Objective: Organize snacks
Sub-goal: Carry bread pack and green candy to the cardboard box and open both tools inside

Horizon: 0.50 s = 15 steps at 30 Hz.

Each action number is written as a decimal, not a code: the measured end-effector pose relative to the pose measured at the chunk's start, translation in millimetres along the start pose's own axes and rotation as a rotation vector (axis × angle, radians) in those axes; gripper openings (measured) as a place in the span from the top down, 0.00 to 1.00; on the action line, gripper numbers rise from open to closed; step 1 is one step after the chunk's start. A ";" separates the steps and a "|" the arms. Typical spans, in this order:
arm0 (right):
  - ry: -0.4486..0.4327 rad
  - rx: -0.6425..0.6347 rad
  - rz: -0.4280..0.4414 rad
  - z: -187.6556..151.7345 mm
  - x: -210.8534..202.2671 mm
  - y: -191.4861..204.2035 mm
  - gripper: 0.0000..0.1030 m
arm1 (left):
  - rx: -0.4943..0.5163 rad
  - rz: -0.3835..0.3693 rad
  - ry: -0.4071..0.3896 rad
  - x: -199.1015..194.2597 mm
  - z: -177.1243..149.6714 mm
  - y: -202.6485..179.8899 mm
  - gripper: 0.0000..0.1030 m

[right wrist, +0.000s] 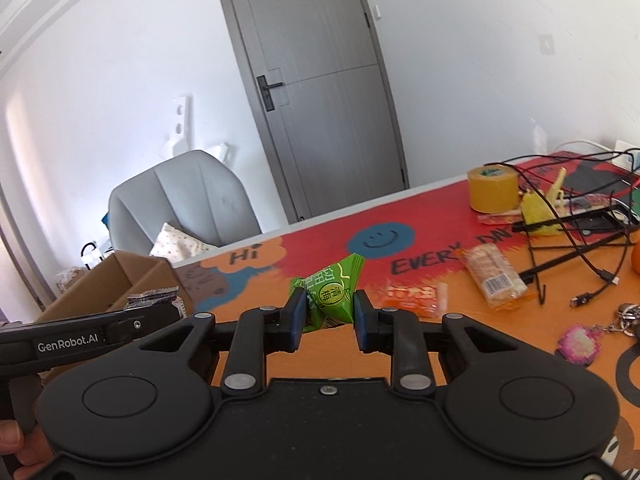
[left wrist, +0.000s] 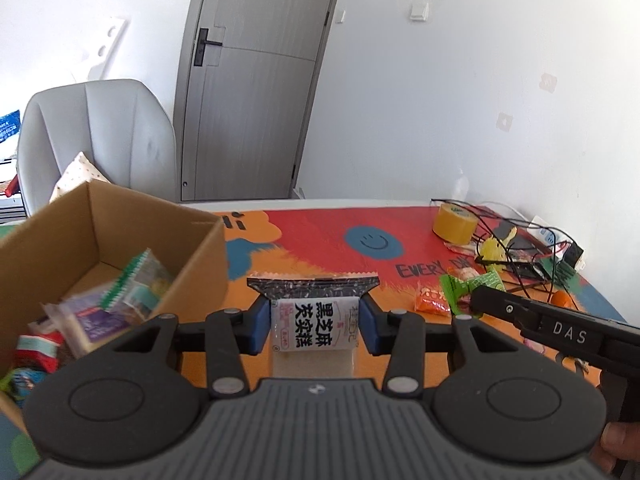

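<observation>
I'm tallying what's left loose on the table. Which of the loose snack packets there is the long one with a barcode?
The clear-wrapped cereal bar, lying past the small orange packet; the orange one is short and shows no barcode.

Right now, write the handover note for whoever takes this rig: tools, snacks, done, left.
Left tool: shut on the black sesame snack packet, held above the table.
Right tool: shut on the green snack packet, also off the table.
Cardboard box, on the left: several packets already inside.
Left on the table: the orange packet and the long cracker bar. Others may lie among the cables by the yellow tape roll.
Next, probably: drop both held packets in the box.
</observation>
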State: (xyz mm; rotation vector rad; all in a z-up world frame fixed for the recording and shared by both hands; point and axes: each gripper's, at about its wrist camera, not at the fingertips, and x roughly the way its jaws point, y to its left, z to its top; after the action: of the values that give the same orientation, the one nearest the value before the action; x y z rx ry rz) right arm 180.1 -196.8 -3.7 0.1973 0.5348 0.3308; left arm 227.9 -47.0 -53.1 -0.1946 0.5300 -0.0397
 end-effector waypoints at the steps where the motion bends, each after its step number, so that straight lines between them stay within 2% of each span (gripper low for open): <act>1: -0.002 -0.004 0.004 1.0 -0.3 2.8 0.75 | -0.001 0.002 -0.005 -2.6 1.1 1.8 0.57; 15: -0.021 -0.054 0.074 10.4 -1.4 47.4 0.75 | -0.007 0.025 -0.080 -37.1 19.7 25.1 0.57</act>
State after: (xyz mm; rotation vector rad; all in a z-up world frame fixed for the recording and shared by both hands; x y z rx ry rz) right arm 172.3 -154.2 18.4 0.1685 0.4980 0.4142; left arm 205.6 -15.6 -22.9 -0.1959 0.4526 -0.0052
